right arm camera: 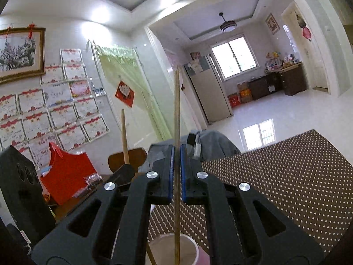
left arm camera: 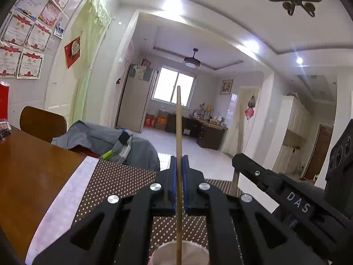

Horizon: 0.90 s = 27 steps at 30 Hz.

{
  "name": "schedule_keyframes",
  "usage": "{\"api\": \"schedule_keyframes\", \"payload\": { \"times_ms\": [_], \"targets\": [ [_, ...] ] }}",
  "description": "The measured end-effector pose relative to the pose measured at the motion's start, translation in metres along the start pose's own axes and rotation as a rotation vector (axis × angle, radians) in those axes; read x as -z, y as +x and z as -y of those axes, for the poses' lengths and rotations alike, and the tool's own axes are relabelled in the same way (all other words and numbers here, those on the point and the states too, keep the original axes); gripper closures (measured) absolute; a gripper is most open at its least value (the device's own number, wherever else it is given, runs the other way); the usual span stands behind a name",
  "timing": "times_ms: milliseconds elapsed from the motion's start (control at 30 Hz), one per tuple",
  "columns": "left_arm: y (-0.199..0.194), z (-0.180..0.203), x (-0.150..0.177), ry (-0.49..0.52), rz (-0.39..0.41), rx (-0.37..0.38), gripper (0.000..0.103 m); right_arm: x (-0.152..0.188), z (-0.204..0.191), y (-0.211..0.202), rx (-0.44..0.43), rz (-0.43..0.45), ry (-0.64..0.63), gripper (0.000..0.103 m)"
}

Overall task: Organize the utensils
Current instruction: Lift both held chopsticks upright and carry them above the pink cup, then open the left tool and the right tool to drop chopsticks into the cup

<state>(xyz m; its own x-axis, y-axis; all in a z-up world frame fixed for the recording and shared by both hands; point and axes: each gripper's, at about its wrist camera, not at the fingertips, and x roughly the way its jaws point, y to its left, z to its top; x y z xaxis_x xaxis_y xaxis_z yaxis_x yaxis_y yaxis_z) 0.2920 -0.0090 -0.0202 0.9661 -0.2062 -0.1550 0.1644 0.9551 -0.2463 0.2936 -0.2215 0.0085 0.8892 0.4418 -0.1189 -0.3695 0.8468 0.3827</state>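
Observation:
My left gripper is shut on a pale wooden chopstick held upright, its lower end over a white cup at the bottom of the left wrist view. My right gripper is shut on a darker wooden chopstick, also upright, its lower end inside the same white cup. The right gripper shows at the right of the left wrist view. The left gripper shows in the right wrist view with its chopstick sticking up.
A brown dotted placemat covers the wooden table. A chair draped with grey clothing stands at the far edge. A red bag and a black speaker sit at the left.

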Motion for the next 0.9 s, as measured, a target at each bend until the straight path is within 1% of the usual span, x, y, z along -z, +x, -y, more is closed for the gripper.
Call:
{"api": "schedule_keyframes", "payload": {
  "times_ms": [233, 500, 633, 900],
  "targets": [
    [-0.01, -0.003, 0.009, 0.01, -0.03, -0.009, 0.098, 0.01, 0.0, -0.011, 0.011, -0.035, -0.02, 0.097],
    [-0.024, -0.006, 0.011, 0.022, -0.065, -0.006, 0.098, 0.019, -0.009, -0.032, 0.034, -0.059, -0.083, 0.097],
    [-0.03, -0.008, 0.018, 0.032, -0.096, -0.008, 0.098, 0.028, -0.015, -0.041, 0.049, -0.079, -0.118, 0.097],
    [-0.04, -0.011, 0.026, 0.021, -0.16, -0.006, 0.097, 0.044, -0.02, -0.045, 0.07, -0.141, -0.118, 0.097]
  ]
}}
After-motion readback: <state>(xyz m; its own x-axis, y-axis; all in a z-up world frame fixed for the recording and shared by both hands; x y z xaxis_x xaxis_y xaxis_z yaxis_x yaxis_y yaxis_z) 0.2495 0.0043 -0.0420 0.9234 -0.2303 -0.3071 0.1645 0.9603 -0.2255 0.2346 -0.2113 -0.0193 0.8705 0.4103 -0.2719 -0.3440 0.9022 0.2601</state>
